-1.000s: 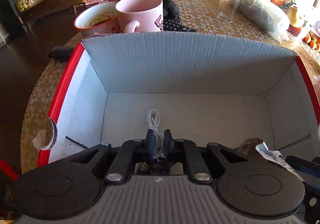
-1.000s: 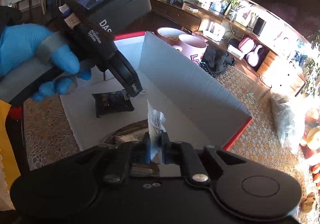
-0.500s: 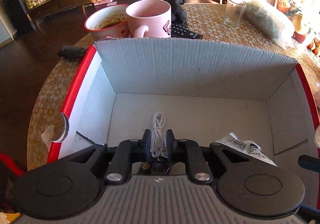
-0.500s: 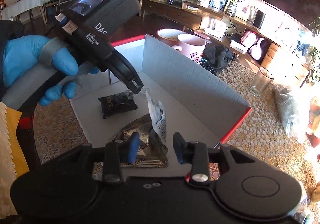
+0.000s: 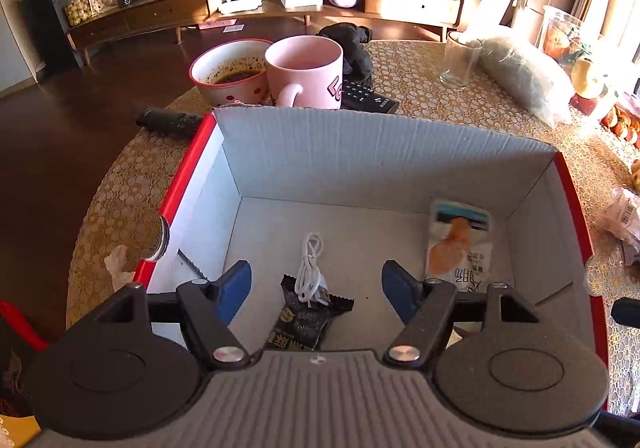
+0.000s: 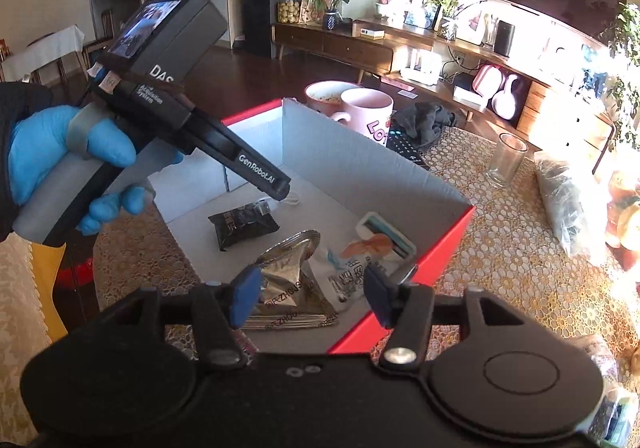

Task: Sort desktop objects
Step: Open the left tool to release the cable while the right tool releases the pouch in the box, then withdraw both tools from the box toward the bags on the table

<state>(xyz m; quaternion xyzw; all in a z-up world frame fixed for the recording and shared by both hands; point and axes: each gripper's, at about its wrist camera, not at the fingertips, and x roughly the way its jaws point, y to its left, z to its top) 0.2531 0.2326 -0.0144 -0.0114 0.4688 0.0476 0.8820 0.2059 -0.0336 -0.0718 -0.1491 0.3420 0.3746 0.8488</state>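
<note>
A red box with a white inside (image 5: pixel 188 172) (image 6: pixel 440 244) stands on the table. In it lie a coiled white cable (image 5: pixel 310 272), a black snack packet (image 5: pixel 306 322) (image 6: pixel 244 226), a white snack packet with an orange picture (image 5: pixel 458 244) (image 6: pixel 368 254) and a crumpled silver packet (image 6: pixel 288 268). My left gripper (image 5: pixel 316 290) is open and empty above the cable and black packet. My right gripper (image 6: pixel 310 294) is open and empty above the silver and white packets. The left device (image 6: pixel 168 104) shows in the right wrist view, held by a blue-gloved hand.
Behind the box stand a pink mug (image 5: pixel 306 70), a red-rimmed bowl (image 5: pixel 228 70), a black remote (image 5: pixel 166 120), a keyboard (image 5: pixel 366 96) and black cloth (image 5: pixel 352 44). A glass (image 5: pixel 460 58) and a plastic bag (image 5: pixel 524 76) lie at the right.
My left gripper opened, let the white cable drop onto the black packet and rose. My right gripper opened, released the white snack packet into the box and drew back.
</note>
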